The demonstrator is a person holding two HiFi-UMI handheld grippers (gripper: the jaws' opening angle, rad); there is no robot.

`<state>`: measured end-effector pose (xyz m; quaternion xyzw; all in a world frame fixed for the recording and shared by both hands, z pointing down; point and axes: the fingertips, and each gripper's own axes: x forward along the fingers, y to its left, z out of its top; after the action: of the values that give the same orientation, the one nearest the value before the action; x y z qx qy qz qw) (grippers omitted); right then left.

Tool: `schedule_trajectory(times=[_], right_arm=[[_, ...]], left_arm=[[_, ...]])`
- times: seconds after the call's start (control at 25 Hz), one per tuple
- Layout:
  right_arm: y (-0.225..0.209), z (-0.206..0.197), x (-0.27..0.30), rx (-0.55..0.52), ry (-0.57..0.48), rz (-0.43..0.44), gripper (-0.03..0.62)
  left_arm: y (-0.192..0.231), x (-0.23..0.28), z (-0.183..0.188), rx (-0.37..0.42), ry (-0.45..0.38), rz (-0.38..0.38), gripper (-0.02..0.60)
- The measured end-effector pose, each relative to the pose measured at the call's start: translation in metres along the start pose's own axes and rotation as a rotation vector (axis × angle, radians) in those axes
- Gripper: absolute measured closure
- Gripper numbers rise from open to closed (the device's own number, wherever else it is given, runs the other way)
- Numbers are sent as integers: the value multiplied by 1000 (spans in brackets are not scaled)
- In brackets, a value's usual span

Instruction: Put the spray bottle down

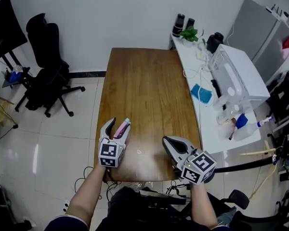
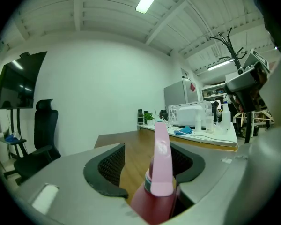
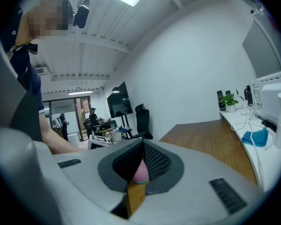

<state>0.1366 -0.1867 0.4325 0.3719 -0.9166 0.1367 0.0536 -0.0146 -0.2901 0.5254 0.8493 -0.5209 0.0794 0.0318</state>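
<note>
A pink spray bottle (image 1: 122, 129) with a dark red body stands between the jaws of my left gripper (image 1: 118, 124), over the near left part of the brown wooden table (image 1: 149, 81). In the left gripper view its pink nozzle (image 2: 161, 172) rises close by the right pad, and bare table shows between it and the left pad (image 2: 107, 165). The jaws are wide open and do not press on it. Whether its base rests on the table is hidden. My right gripper (image 1: 164, 139) hovers shut and empty at the near right, its tips (image 3: 141, 144) pointing toward the bottle.
A white counter (image 1: 202, 114) runs along the table's right side with a white appliance (image 1: 241, 76), a blue cloth (image 1: 201, 93), a plant (image 1: 189, 33) and bottles. A black office chair (image 1: 45, 76) stands on the tiled floor to the left.
</note>
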Motion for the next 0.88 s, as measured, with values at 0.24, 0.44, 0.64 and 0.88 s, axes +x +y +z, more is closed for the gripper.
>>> schedule_trajectory(times=[0.24,0.44,0.64,0.88], right_arm=[[9,1,5,1,-10,18,594],[7,1,2,5,-16,11,594],[7,6,0,2,-29,11,594],[4,10,2,23,-70,11,594]], left_arm=[[-4,-3,-2,19,25,-18,307],[-5,-4,-6,36,52,-29,296],[-8,-21,4,36,34,-38,275],[1,-79,29,-32,-15,9,276]])
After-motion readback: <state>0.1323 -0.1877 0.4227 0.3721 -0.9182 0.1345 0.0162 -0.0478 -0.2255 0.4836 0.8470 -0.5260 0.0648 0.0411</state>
